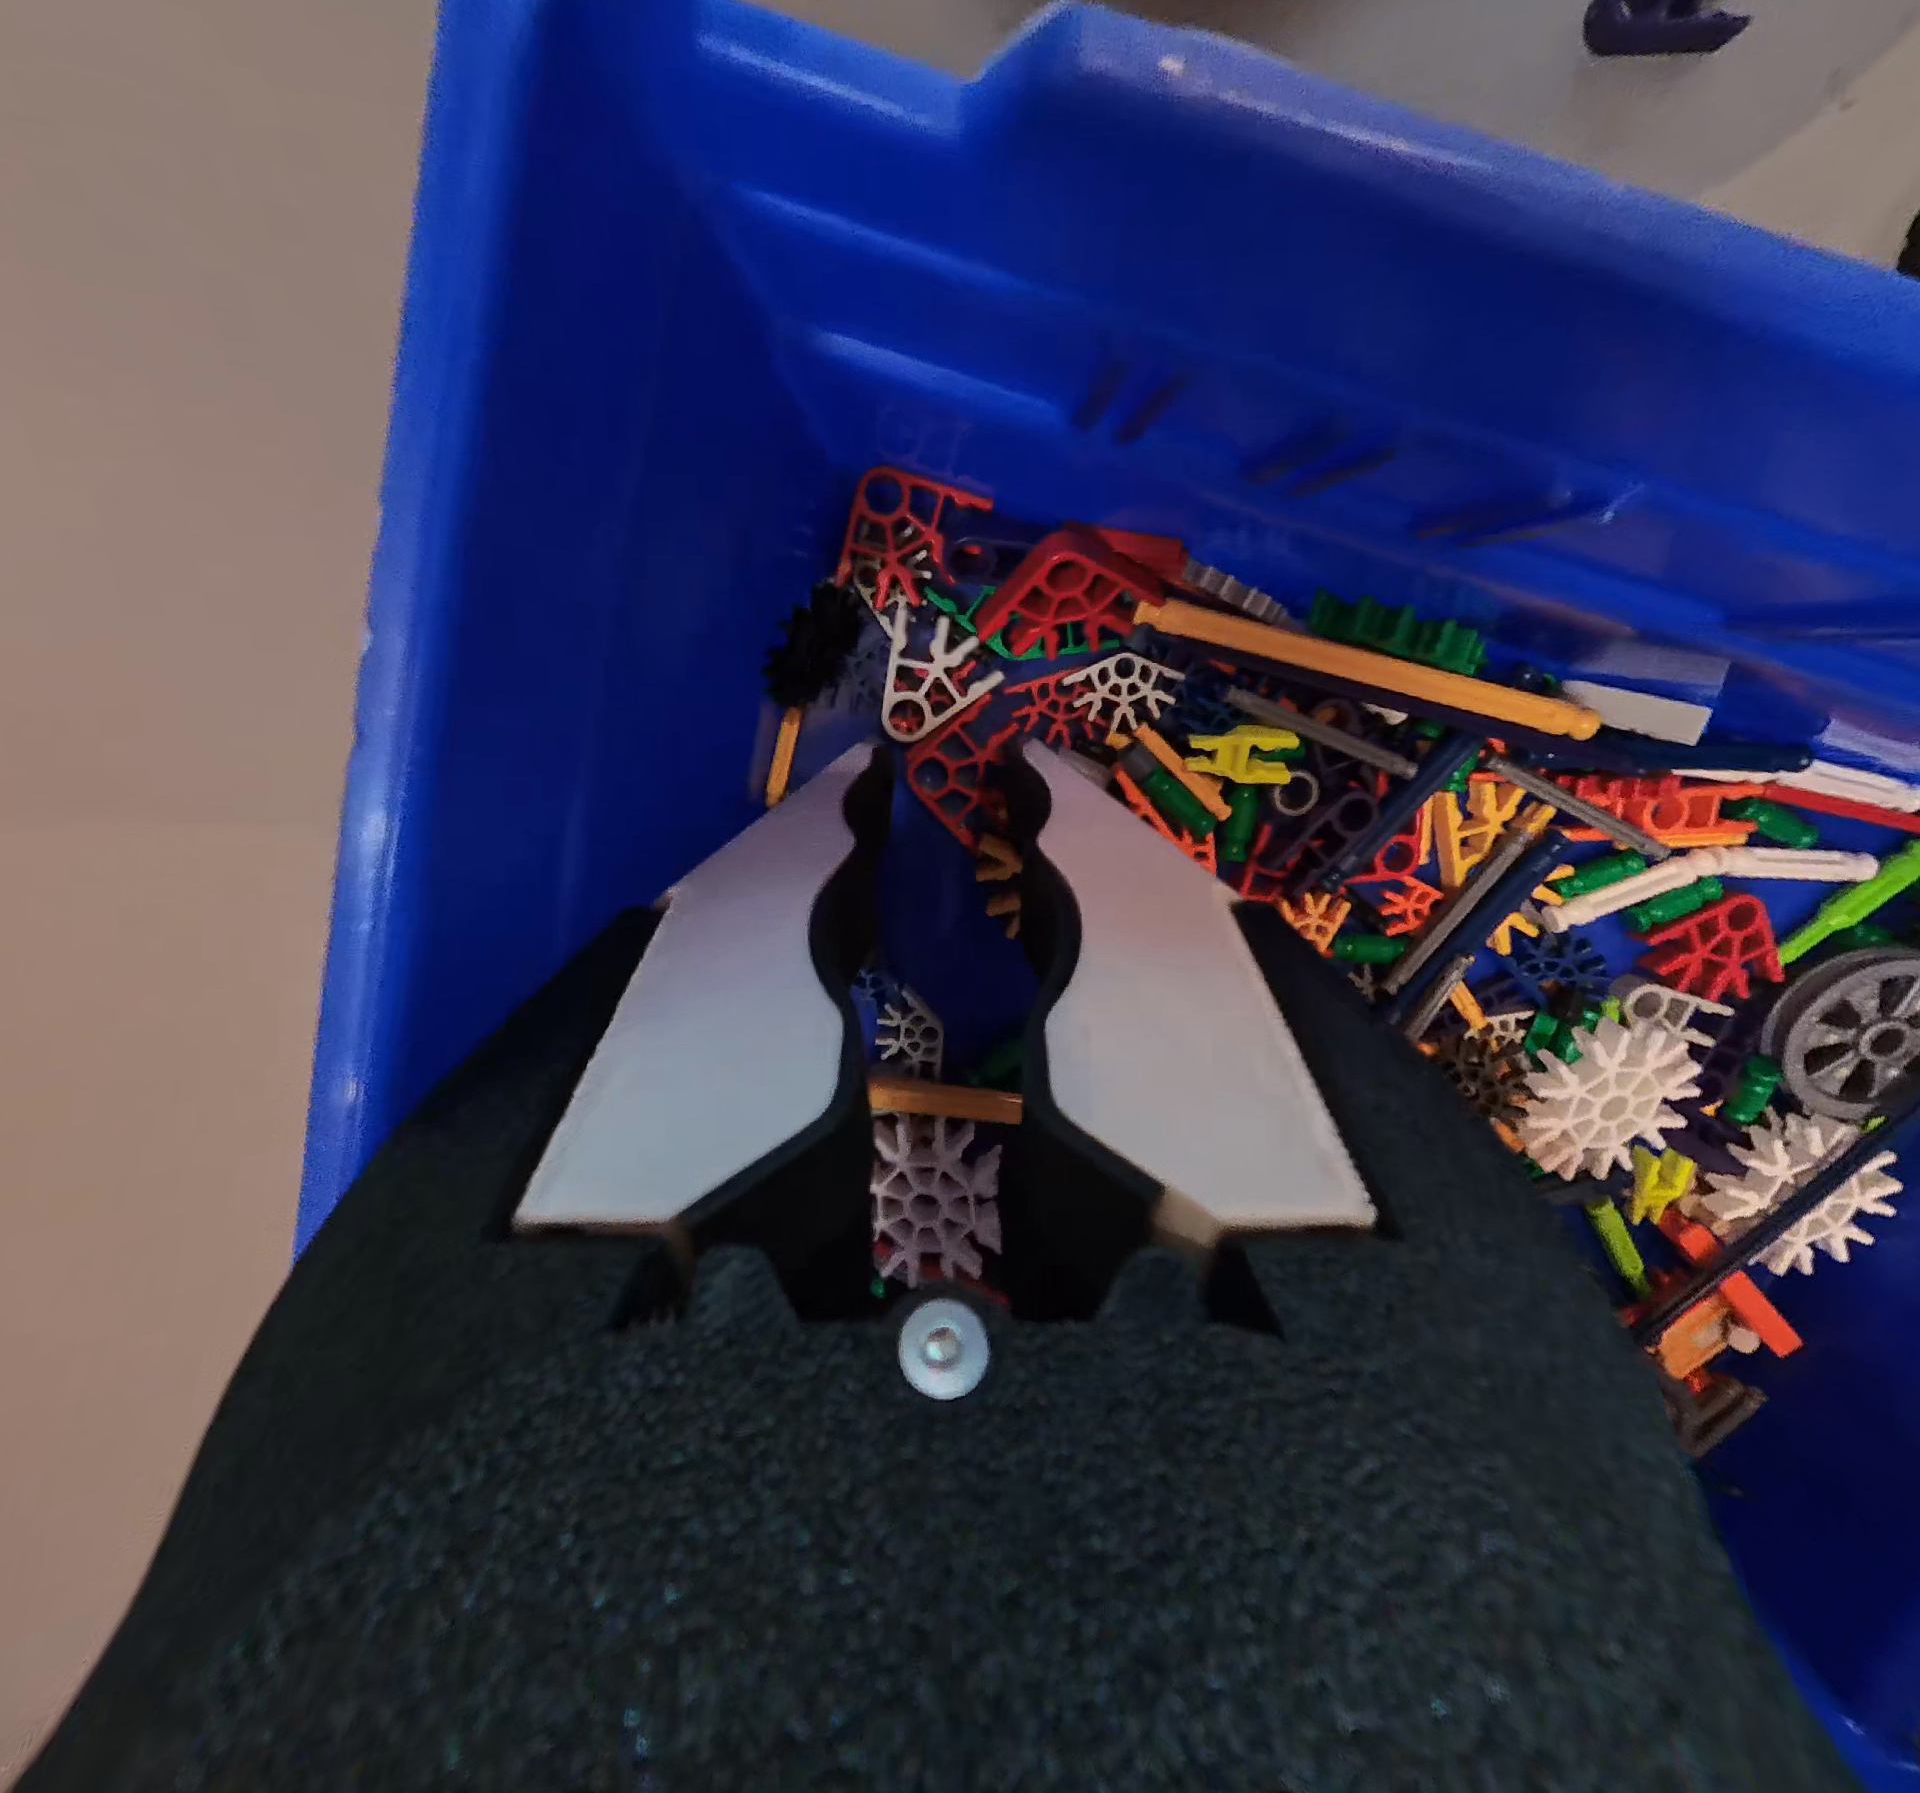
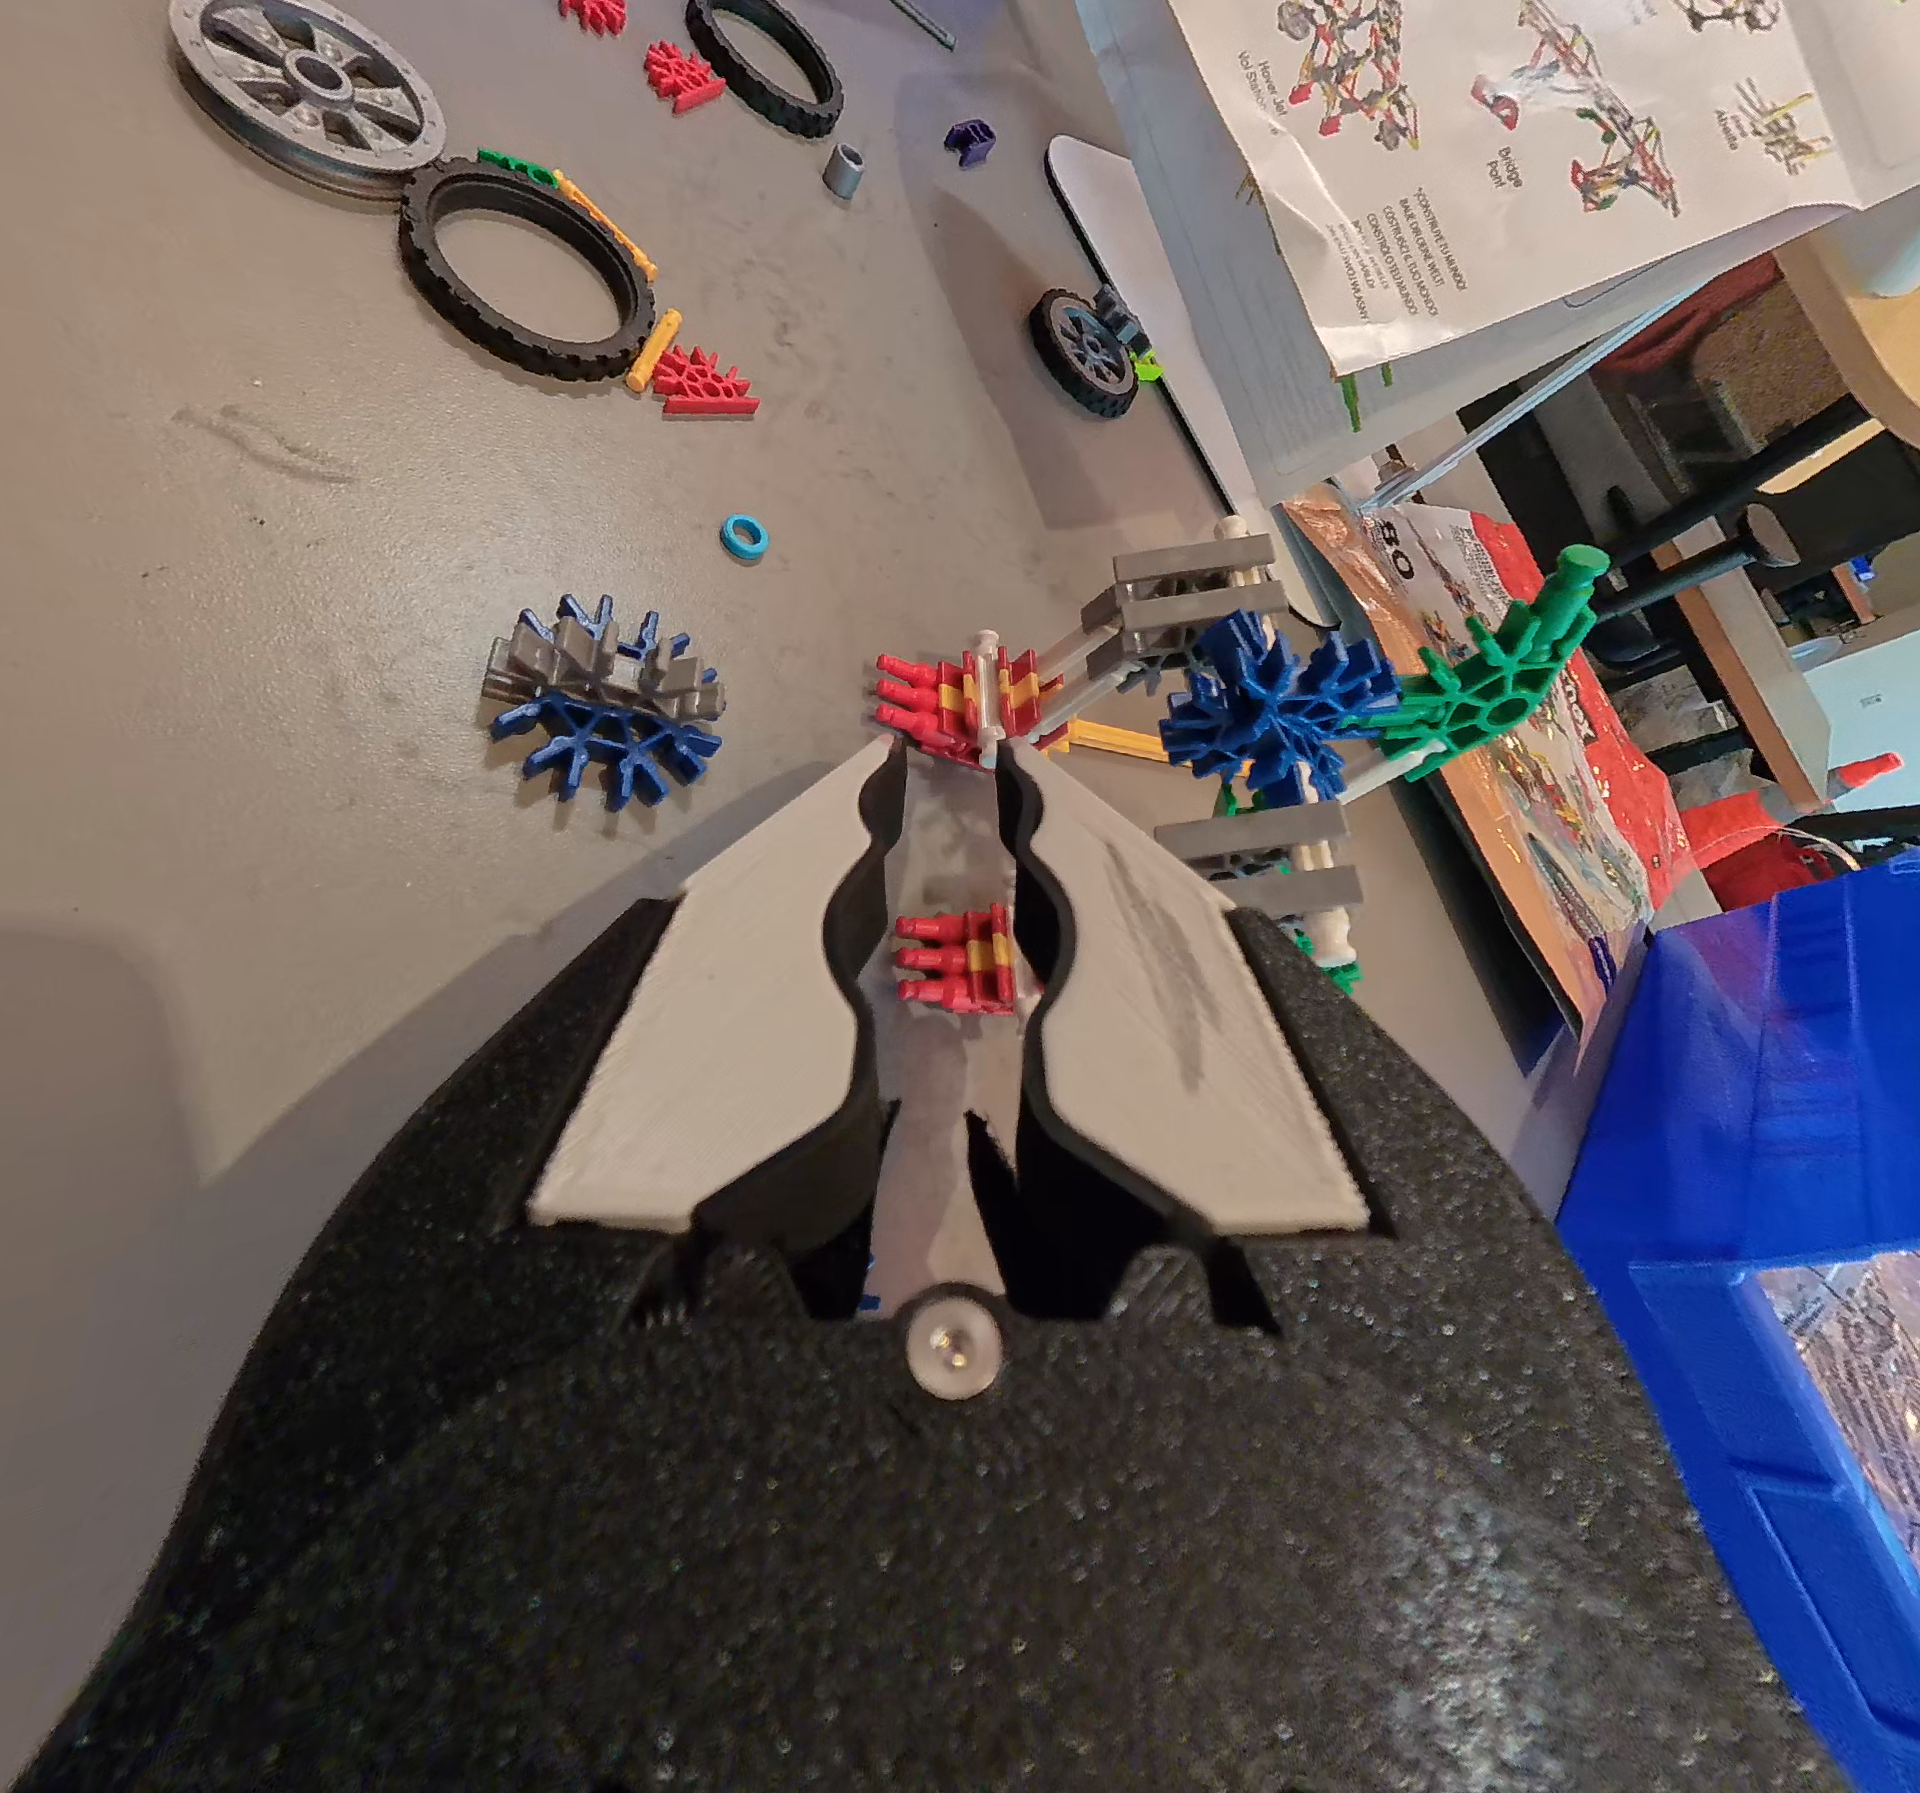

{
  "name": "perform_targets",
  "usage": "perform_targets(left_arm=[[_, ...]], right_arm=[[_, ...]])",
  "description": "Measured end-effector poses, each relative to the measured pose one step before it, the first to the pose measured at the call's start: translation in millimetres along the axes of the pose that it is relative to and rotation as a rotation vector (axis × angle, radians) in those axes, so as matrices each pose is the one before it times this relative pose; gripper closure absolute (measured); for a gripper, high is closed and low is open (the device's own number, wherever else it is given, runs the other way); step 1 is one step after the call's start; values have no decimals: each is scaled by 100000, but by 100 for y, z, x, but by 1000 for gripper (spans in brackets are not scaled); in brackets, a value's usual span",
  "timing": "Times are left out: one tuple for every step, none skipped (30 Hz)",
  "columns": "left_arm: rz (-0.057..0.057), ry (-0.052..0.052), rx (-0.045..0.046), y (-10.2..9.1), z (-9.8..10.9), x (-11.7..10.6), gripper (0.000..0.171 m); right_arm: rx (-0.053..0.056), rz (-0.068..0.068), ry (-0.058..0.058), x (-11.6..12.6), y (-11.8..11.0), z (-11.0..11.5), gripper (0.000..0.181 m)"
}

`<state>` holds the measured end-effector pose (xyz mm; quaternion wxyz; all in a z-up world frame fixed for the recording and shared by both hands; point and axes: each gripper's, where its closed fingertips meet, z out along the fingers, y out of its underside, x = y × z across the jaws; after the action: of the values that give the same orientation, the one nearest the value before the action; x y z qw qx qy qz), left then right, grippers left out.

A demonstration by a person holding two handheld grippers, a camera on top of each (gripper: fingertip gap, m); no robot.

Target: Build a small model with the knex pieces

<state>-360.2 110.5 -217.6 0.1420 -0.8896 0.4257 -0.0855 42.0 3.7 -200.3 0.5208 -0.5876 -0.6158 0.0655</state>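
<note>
Left wrist view: left hand-held gripper is hovering with fingers parted, gripping nothing, inside a deep blue plastic bin.
Its tips are hanging just above a red angled plastic connector in a heap of multicoloured construction-toy pieces. Right hand-held gripper, slightly parted and empty, is nearing a partly built rod-and-connector model on the grey worktop.

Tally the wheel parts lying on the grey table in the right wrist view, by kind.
Empty black tyres: 2
Large grey wheel hub: 1
Small wheel with tyre fitted: 1
Total: 4
</note>
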Motion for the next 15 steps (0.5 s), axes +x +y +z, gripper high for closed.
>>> perform_targets(left_arm=[[-897,-371,127,-30,11,-69,150],[-807,-20,-15,6,-4,12,150],[-537,412,115,13,-3,70,151],[-93,1173,22,77,-6,170,151],[47,1150,-536,181,-53,173,151],[-245,66,-792,213,-72,-7,149],[-124,789,-553,153,-53,133,149],[597,2114,-537,113,12,414,148],[762,1896,-2493,346,135,428,140],[767,-157,-227,-55,-2,108,142],[1067,-1207,-1481,153,-14,-104,141],[358,-1339,-604,69,-39,-200,141],[467,-2809,-2611,426,119,-457,144],[710,-833,-171,31,69,-136,145],[-552,120,196,-58,40,7,149]], right_arm=[[-13,-3,-35,-5,2,-1,164],[19,43,-72,-5,0,7,164],[82,73,-63,-4,-5,-13,164],[74,8,1,0,-14,-12,164],[16,-94,49,-2,-5,8,164],[-7,-96,93,-2,2,-7,164],[3,-46,108,10,-3,-5,164],[-43,4,34,4,9,14,164],[-37,36,-21,2,8,3,164],[11,64,-32,-3,-8,-4,164],[40,56,-43,6,-3,-4,164],[11,27,-51,-1,1,6,164],[-27,46,-79,-6,7,3,164],[7,33,-49,-4,-8,-4,164],[27,-24,16,6,3,-5,164]])
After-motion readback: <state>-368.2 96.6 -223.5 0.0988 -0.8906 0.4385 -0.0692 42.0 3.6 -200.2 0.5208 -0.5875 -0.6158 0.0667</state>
